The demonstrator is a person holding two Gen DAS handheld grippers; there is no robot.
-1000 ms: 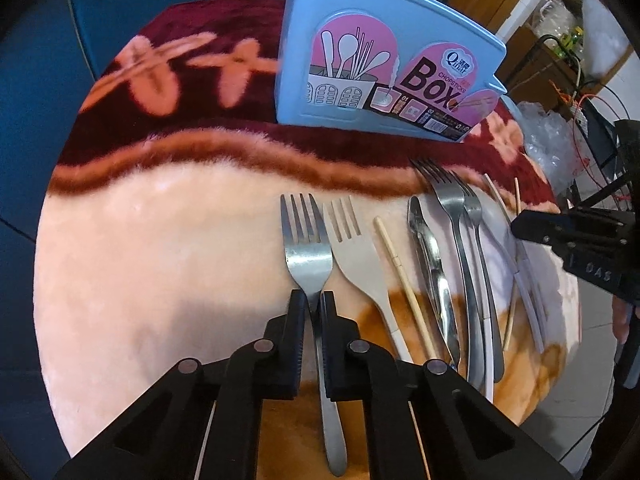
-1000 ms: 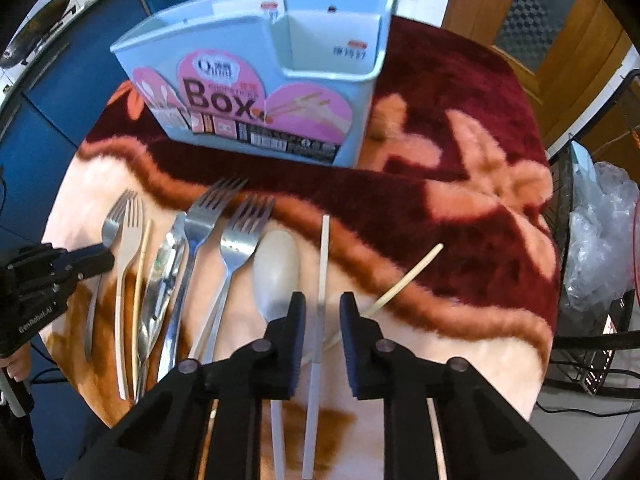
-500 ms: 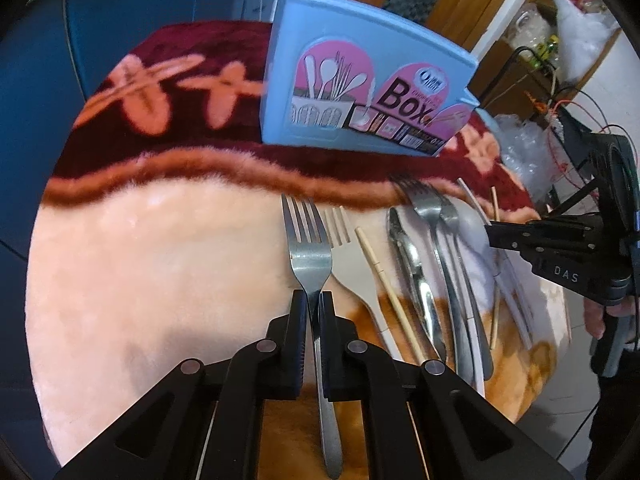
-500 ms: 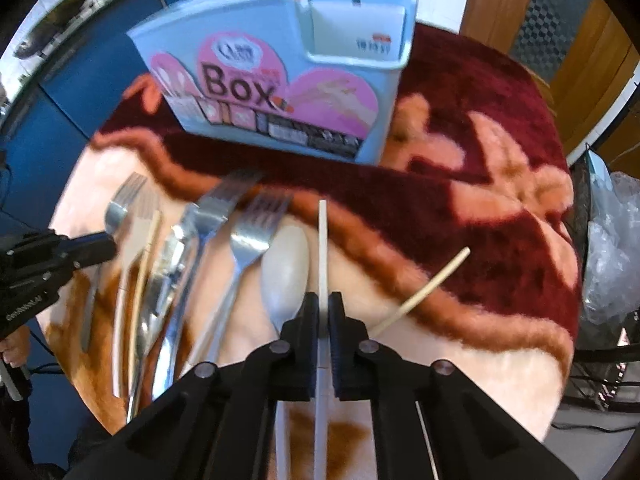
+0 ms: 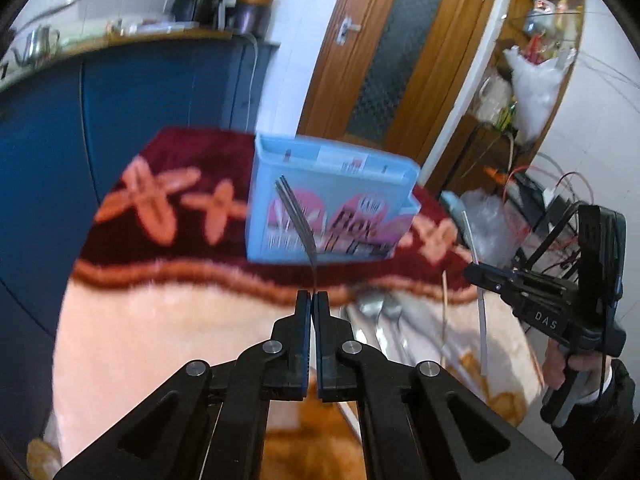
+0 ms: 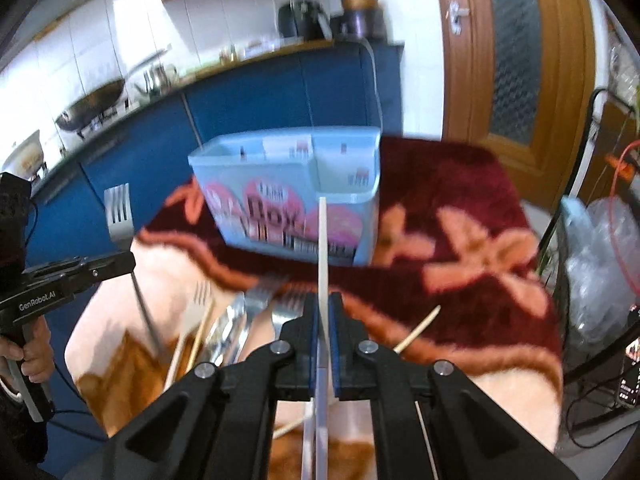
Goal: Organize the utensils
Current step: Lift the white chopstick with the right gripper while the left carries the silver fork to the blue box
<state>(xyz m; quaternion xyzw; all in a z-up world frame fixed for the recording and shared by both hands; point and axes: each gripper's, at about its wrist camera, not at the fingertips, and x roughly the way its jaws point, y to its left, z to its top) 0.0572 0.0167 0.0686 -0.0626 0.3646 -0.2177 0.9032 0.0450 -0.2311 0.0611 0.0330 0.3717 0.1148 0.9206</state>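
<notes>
Left tool [image 5: 312,300] — closed on the handle of a metal fork [image 5: 298,220], which is held clear of the table [image 5: 160,320] with its tines raised and seen edge-on in front of the blue utensil box [image 5: 332,200]. In the right wrist view the same fork [image 6: 120,216] is seen upright, gripped by the left tool [image 6: 124,264] at the left edge of the frame.

Right tool [image 6: 323,308] — closed on a pale, flat chopstick [image 6: 322,248], which is lifted so that its tip points toward the utensil box [image 6: 288,196]; from the left wrist view the chopstick [image 5: 474,252] is seen gripped upright by the right tool [image 5: 476,274].

The box stands upright on the dark red part of a plush floral cloth [image 6: 460,208] covering the table. The remaining utensils [image 6: 240,320] — forks and at least one wooden chopstick, blurred — lie side by side on the cloth between the two tools, and a further wooden chopstick [image 6: 418,328] lies apart from them, just to the right of the right tool. Blue cabinets [image 6: 248,100] and a wooden door [image 5: 396,48] are seen behind the table.
</notes>
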